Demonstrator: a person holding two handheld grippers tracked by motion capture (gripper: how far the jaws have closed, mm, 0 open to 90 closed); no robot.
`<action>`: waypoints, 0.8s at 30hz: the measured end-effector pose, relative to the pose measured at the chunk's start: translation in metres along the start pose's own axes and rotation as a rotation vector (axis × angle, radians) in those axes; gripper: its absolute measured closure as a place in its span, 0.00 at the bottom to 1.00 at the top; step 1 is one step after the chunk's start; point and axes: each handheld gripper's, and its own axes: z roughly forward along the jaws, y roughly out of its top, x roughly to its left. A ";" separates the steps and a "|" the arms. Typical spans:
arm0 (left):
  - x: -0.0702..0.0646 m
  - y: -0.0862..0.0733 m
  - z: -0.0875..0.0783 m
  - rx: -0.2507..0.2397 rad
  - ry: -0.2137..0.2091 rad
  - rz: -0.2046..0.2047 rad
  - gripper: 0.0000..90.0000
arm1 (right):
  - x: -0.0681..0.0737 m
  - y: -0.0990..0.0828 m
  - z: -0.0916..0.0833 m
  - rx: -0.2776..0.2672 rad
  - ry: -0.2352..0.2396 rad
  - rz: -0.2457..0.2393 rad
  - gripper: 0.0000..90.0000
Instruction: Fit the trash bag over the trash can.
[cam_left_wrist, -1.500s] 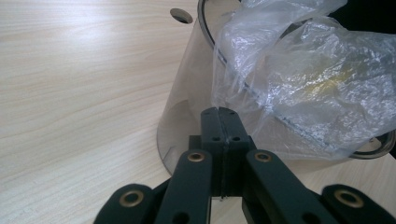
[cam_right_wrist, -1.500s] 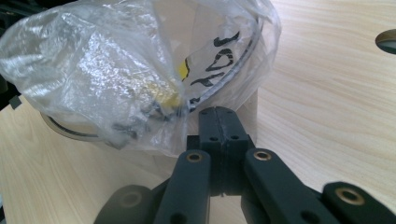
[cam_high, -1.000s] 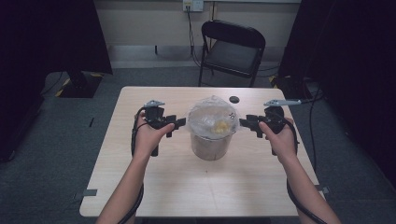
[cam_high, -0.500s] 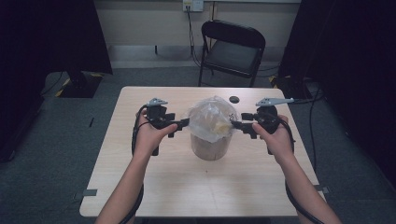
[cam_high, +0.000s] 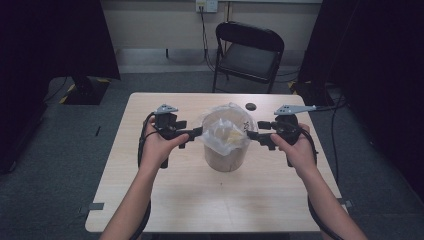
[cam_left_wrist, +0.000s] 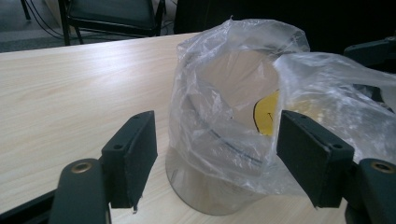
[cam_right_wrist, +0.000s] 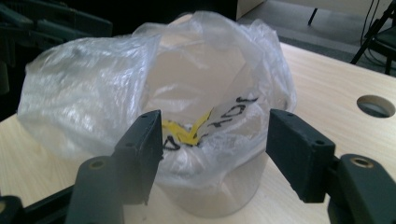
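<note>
Clear plastic bag (cam_high: 226, 134) lines round tub (cam_high: 223, 159), mouth facing up, loose edges bunched above tub rim. Tub stands upright at table (cam_high: 165, 200) centre, long axis vertical. Inside bag: yellow slip (cam_right_wrist: 187, 131); black handwriting on white patch, not legible. Left gripper (cam_high: 199, 132) at bag's left side, right gripper (cam_high: 249, 134) at right side, both level, pointing inward. Jaws of both have just been opening; now wide, pads off bag, bag film between them. Round hole (cam_high: 250, 106) in table behind tub.
</note>
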 end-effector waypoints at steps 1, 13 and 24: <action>-0.001 -0.002 0.001 0.002 -0.003 -0.002 0.32 | -0.001 -0.002 0.000 0.008 -0.006 0.000 0.40; -0.009 -0.021 0.002 0.055 -0.039 0.017 0.42 | 0.002 -0.015 0.000 0.050 -0.021 0.013 0.46; -0.014 -0.036 0.012 0.113 -0.099 0.031 0.69 | 0.001 -0.029 0.003 0.081 -0.015 0.051 0.55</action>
